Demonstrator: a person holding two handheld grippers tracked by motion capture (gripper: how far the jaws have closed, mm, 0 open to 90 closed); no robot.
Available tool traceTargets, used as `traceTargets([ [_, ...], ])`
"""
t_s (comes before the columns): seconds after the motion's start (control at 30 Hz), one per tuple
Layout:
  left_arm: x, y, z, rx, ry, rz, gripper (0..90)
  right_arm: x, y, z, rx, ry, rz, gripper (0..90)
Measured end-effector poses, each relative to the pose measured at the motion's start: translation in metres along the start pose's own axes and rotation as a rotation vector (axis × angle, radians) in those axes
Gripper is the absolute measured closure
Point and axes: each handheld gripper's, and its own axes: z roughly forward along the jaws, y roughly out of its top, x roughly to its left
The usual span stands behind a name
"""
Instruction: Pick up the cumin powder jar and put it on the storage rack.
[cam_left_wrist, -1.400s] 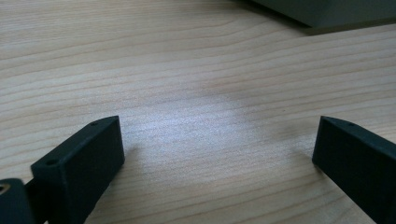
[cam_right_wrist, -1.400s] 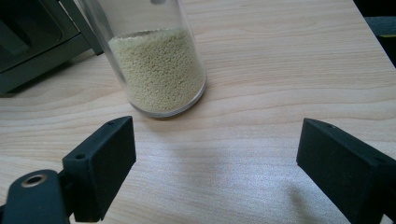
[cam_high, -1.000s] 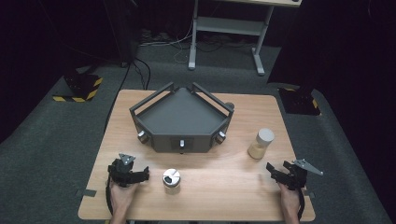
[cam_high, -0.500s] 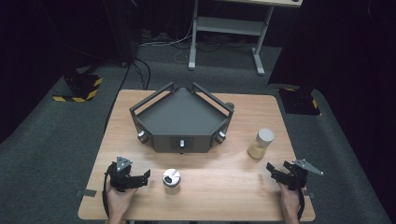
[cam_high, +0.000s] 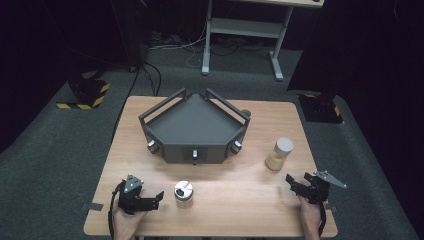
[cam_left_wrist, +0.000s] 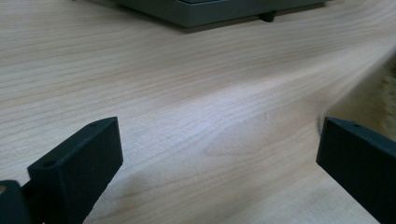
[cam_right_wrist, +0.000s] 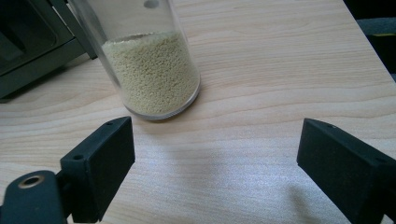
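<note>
My left gripper (cam_high: 155, 199) lies near the table's front left edge, pointing right at a small jar with a silver lid (cam_high: 183, 193) that stands a little beyond its tips. In the left gripper view its jaws (cam_left_wrist: 217, 140) stand wide open over bare wood. At the front right, my right gripper (cam_high: 292, 183) points left and away toward a glass jar of pale yellow grains (cam_high: 279, 154). The right gripper view has that grain jar (cam_right_wrist: 152, 70) upright just past the open jaws (cam_right_wrist: 215, 140), with nothing between them.
A dark grey five-sided tray with railings and knobs (cam_high: 195, 131) sits at the middle back of the wooden table (cam_high: 240, 210). Its front edge (cam_left_wrist: 205, 11) shows at the top of the left gripper view. Beyond the table stand a metal frame and floor cables.
The left gripper has slid a little toward the near edge and turned to point right at the small jar. The right gripper and both jars have kept their places.
</note>
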Motion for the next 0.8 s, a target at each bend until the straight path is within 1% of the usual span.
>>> traceTargets([
  [0.13,-0.003,-0.004,-0.005,-0.006,-0.028,0.012,0.5,0.000,0.000,0.000,-0.002,0.001,0.001,9.7],
  [0.23,-0.006,-0.005,-0.008,-0.006,-0.042,0.035,0.5,-0.001,0.000,0.000,-0.002,0.003,0.000,9.3],
  [0.27,-0.008,-0.006,-0.010,-0.005,-0.053,0.046,0.5,-0.001,0.000,0.000,-0.001,0.004,0.001,9.2],
  [0.33,-0.009,-0.007,-0.010,-0.004,-0.057,0.051,0.5,-0.001,0.000,0.000,0.001,0.006,0.003,9.1],
  [0.43,-0.013,-0.008,-0.012,-0.002,-0.075,0.070,0.5,-0.001,0.000,0.000,0.000,0.006,0.004,8.9],
  [0.63,-0.024,-0.011,-0.014,0.005,-0.099,0.101,0.5,-0.001,0.000,0.000,0.002,0.004,0.003,8.7],
  [0.73,-0.029,-0.013,-0.013,0.005,-0.116,0.112,0.5,-0.001,0.000,0.000,0.001,0.003,0.004,8.8],
  [0.8,-0.030,-0.013,-0.013,0.004,-0.118,0.114,0.5,-0.001,0.000,0.000,0.001,0.002,0.005,8.8],
])
